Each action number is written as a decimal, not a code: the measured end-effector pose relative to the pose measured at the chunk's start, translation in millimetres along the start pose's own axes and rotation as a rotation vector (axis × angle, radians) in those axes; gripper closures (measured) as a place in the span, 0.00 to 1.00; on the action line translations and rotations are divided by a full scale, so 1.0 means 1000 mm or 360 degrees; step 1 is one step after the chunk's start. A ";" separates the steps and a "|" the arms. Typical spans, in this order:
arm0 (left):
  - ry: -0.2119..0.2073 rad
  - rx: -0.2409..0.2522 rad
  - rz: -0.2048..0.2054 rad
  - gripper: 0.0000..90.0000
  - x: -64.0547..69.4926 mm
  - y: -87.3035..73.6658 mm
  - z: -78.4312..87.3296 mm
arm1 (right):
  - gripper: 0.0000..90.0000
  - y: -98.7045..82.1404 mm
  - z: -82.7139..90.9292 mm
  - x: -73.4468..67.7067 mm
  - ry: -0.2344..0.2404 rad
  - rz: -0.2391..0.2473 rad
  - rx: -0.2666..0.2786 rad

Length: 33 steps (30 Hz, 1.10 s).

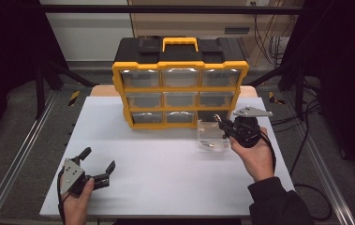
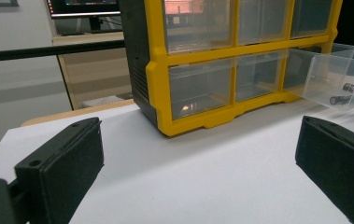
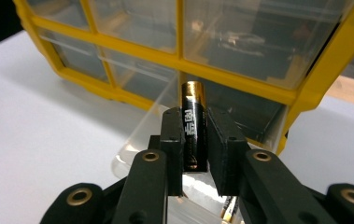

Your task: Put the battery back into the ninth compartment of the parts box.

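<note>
A yellow and black drawer organiser (image 1: 180,82) stands at the back of the white table, also in the left gripper view (image 2: 221,60) and the right gripper view (image 3: 240,79). Its bottom right clear drawer (image 1: 211,136) is pulled out onto the table and holds small batteries (image 2: 347,93). My right gripper (image 1: 224,126) hangs above that drawer, shut on a black and gold battery (image 3: 193,133) that stands upright between the pads. My left gripper (image 1: 99,159) rests at the front left, open and with nothing between its fingers (image 2: 62,168).
The white table (image 1: 166,164) has free room across its middle and front. Metal rails (image 1: 20,154) run along both sides. Cables (image 1: 306,136) trail off the right edge. A second battery (image 3: 228,210) lies in the drawer below the right gripper.
</note>
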<state>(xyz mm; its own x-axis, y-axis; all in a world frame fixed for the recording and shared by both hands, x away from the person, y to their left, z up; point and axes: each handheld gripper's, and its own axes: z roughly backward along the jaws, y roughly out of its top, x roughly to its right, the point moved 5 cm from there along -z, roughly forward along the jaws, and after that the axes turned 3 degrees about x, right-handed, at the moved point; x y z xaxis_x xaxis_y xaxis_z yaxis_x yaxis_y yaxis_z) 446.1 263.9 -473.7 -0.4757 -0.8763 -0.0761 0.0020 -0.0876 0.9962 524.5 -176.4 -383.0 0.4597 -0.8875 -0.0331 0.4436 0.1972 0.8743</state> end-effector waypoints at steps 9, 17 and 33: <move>-0.0002 0.0004 0.0001 0.01 0.000 0.000 0.001 | 0.70 -0.002 -0.023 0.002 -0.0082 -0.0017 -0.0013; -0.0002 0.0002 0.0002 0.01 0.000 0.000 0.000 | 0.54 0.000 -0.017 0.000 -0.0090 -0.0016 0.0010; -0.0015 -0.0003 -0.0001 0.01 0.002 0.000 0.000 | 0.16 0.012 0.000 -0.001 -0.0039 -0.0111 0.0254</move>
<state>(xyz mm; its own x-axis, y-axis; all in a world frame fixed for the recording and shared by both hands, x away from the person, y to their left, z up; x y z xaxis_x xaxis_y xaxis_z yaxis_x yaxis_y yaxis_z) 445.7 262.3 -474.0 -0.4837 -0.8719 -0.0762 0.0033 -0.0889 0.9960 529.9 -173.5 -372.3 0.4122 -0.9070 -0.0860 0.3450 0.0680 0.9361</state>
